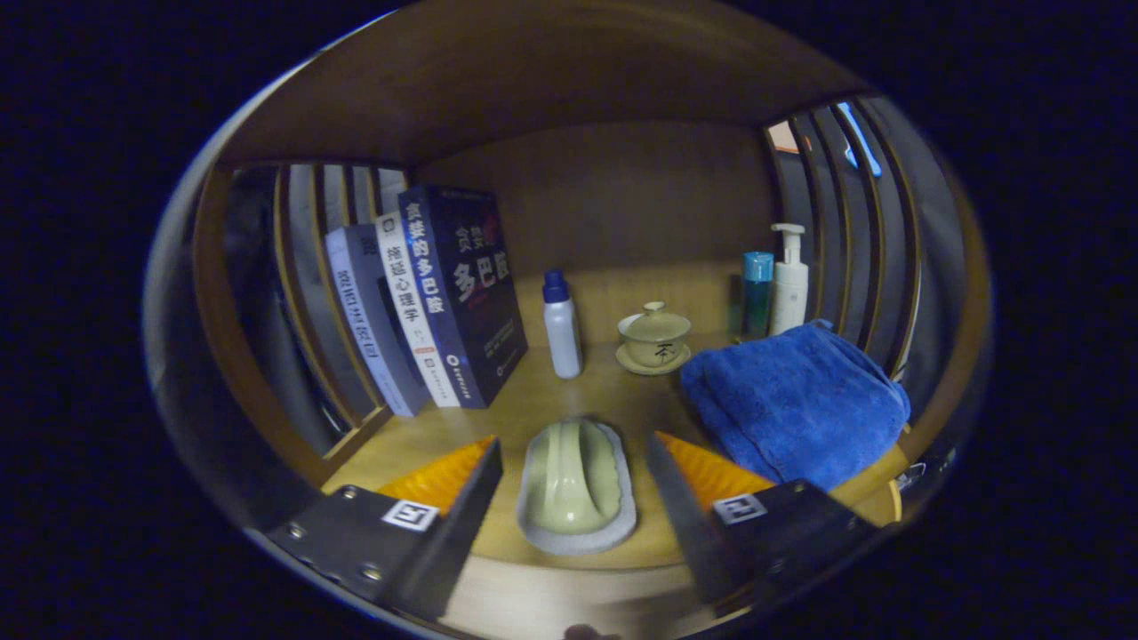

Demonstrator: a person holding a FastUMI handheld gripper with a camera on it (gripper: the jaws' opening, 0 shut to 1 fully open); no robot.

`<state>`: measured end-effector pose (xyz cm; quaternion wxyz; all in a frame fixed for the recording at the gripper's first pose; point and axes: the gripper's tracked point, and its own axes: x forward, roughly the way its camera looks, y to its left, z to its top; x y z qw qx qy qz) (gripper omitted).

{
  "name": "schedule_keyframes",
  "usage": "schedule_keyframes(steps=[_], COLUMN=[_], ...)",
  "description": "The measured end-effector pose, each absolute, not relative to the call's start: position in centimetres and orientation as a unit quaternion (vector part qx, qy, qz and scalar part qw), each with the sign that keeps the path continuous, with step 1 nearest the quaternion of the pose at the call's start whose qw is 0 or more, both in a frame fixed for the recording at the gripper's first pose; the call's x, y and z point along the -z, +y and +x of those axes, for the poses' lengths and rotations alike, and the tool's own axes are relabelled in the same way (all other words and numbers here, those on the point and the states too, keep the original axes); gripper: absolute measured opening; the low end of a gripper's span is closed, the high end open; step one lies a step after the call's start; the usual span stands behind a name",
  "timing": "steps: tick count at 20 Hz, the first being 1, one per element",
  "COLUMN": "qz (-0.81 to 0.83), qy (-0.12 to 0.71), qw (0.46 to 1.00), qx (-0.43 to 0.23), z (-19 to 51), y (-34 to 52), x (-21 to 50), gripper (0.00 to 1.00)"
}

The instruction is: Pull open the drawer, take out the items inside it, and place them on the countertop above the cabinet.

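Wooden shelving with slatted sides frames the countertop (613, 396), where everything sits under a low board. From the gripper view, the gripper (573, 484) has its jaws standing wide apart and holding nothing; neither finger touches the pale green brush (576, 484) that lies between them on the counter near its front edge. That brush, with its humped handle on a grey base, looks like an item taken from the drawer. Its long axis runs straight away from the fingers, toward the back panel, handle side up.

Beyond it stand a white bottle with a blue cap (561, 327) and a lidded tea cup on a saucer (655, 338). Three books (427, 311) lean at the left, a folded blue towel (796, 404) lies just right of the brush, with a pump bottle (789, 284) and a teal bottle (757, 293) behind.

My worry: the brush sits close to the counter's lip, so a finger brushing it on withdrawal could drag it off; a sideways swing would catch the towel.
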<state>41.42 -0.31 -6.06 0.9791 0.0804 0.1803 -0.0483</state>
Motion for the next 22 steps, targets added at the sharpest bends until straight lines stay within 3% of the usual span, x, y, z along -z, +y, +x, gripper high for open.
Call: schedule_keyframes(steps=[1, 10, 22], qz=[0.075, 0.061, 0.017], qy=[0.171, 0.104, 0.086], qw=[0.981, 0.993, 0.996], qx=[0.043, -0.011, -0.016], z=[40.2, 28.0, 15.7], y=[-0.1, 2.6, 4.5], x=[5.2, 0.9, 4.5], gripper=[1.00, 1.00, 1.00])
